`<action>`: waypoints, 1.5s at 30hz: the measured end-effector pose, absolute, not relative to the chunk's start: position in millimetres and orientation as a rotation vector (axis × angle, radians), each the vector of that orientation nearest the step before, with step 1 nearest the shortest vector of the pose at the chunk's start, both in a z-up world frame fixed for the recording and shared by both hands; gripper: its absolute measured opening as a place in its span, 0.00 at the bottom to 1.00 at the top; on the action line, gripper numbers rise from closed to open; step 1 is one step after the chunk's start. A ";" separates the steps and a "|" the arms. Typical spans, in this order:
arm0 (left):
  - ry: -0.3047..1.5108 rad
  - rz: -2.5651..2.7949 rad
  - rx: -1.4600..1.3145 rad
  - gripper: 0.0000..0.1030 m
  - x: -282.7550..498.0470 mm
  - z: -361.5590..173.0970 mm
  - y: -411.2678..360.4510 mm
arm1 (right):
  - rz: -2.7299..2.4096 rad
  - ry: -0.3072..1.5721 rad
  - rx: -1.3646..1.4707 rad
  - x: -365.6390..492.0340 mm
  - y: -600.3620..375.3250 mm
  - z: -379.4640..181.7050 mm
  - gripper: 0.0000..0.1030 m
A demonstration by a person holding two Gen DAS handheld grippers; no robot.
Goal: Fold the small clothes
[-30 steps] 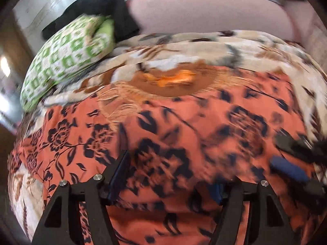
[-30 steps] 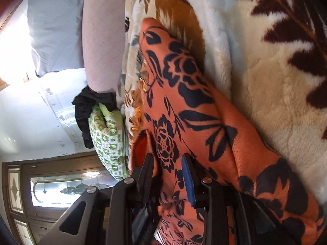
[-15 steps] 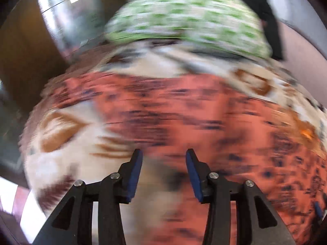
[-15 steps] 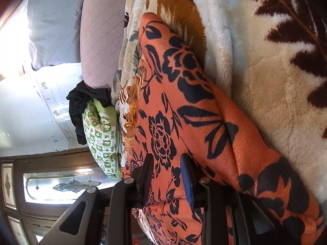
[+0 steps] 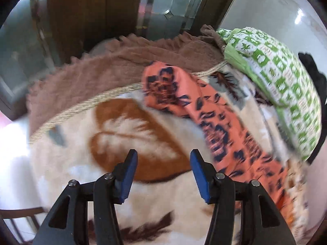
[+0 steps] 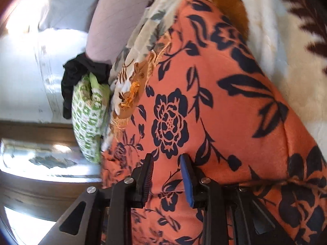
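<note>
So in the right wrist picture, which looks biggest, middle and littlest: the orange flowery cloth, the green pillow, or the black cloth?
As they look in that view:
1. orange flowery cloth, by far the biggest, though it is nearest the camera
2. green pillow
3. black cloth, partly hidden, so its true size is unsure

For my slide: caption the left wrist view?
Left gripper opening, empty, above leaf-print blanket beside orange floral garment.

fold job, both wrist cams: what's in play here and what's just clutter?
In play:
- orange floral garment
- right gripper, fabric between its pads
- left gripper, jaws opening, nothing between them, over the blanket

Lying about:
- cream leaf-print blanket, the work surface
- green patterned pillow
- black cloth behind the pillow
- brown fringed cloth
</note>
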State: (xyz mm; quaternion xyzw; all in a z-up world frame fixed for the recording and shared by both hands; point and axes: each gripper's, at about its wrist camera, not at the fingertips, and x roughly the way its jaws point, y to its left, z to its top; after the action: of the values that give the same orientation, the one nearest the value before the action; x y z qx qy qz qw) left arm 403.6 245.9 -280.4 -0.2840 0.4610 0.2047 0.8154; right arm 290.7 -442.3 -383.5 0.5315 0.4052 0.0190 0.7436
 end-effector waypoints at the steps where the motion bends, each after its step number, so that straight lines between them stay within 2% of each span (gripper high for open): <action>1: 0.987 0.415 -0.642 0.56 414.2 -284.0 248.5 | 0.040 0.884 1.157 291.0 -441.9 -383.7 0.30; 3: 1.006 0.373 -0.718 0.59 435.5 -293.0 253.0 | 0.042 0.885 1.152 292.2 -440.7 -382.7 0.30; 9: 1.000 0.367 -0.908 0.60 478.5 -321.2 271.1 | 0.054 0.879 1.163 293.9 -442.8 -388.9 0.30; 11: 0.935 0.389 -0.924 0.59 482.4 -320.1 274.0 | 0.050 0.877 1.145 294.6 -439.9 -388.3 0.30; 12: 0.924 0.390 -0.920 0.56 486.2 -318.5 274.1 | 0.046 0.877 1.136 295.6 -438.6 -387.4 0.30; 13: 0.920 0.389 -0.906 0.34 491.8 -316.3 273.3 | 0.043 0.877 1.127 296.5 -436.8 -386.1 0.30; 15: 0.948 0.389 -0.848 0.11 504.1 -310.3 268.8 | 0.038 0.878 1.115 297.5 -435.3 -384.4 0.30; 18: 0.909 0.378 -0.679 0.09 514.1 -279.3 245.8 | 0.044 0.876 1.132 298.1 -436.1 -385.0 0.30; 22: 0.806 0.198 -0.377 0.08 513.1 -211.5 171.8 | 0.049 0.866 1.186 295.2 -440.9 -386.8 0.30; 26: 0.752 -0.038 -0.110 0.08 486.4 -151.6 53.3 | 0.032 0.857 1.184 290.9 -445.6 -381.7 0.30; 30: 0.744 -0.282 0.053 0.08 435.0 -126.7 -71.8 | 0.008 0.808 1.194 282.1 -460.7 -369.5 0.29; 33: 0.793 -0.503 0.175 0.11 392.5 -129.4 -159.7 | -0.011 0.741 1.217 270.2 -482.9 -357.0 0.29; 35: 0.857 -0.630 0.214 0.21 370.7 -134.8 -197.9 | -0.040 0.687 1.220 259.9 -499.3 -347.5 0.29; 36: 0.873 -0.656 0.211 0.36 365.0 -135.9 -206.3 | -0.054 0.656 1.228 254.1 -507.4 -343.3 0.29; 37: 0.878 -0.667 0.199 0.52 357.8 -134.7 -211.6 | -0.061 0.632 1.238 250.0 -513.1 -340.2 0.34; 38: 0.862 -0.668 0.175 0.57 356.7 -133.3 -213.1 | -0.066 0.608 1.258 245.3 -519.4 -338.5 0.55; 40: 0.817 -0.644 0.099 0.63 361.3 -131.2 -200.1 | -0.080 0.561 1.298 237.8 -526.3 -336.9 0.79; 43: 0.822 -0.554 -0.028 0.64 362.5 -142.5 -167.7 | -0.051 0.561 1.294 240.5 -529.9 -331.8 0.79; 45: 0.838 -0.436 -0.047 0.65 364.5 -168.6 -147.5 | -0.038 0.582 1.275 244.4 -528.3 -329.6 0.79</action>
State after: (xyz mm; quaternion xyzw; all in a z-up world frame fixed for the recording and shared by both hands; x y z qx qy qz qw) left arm 364.5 -147.5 -168.6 -0.0229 0.4036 -0.2099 0.8902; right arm 244.4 -528.3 -329.6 0.5866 0.2677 -0.0175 0.7642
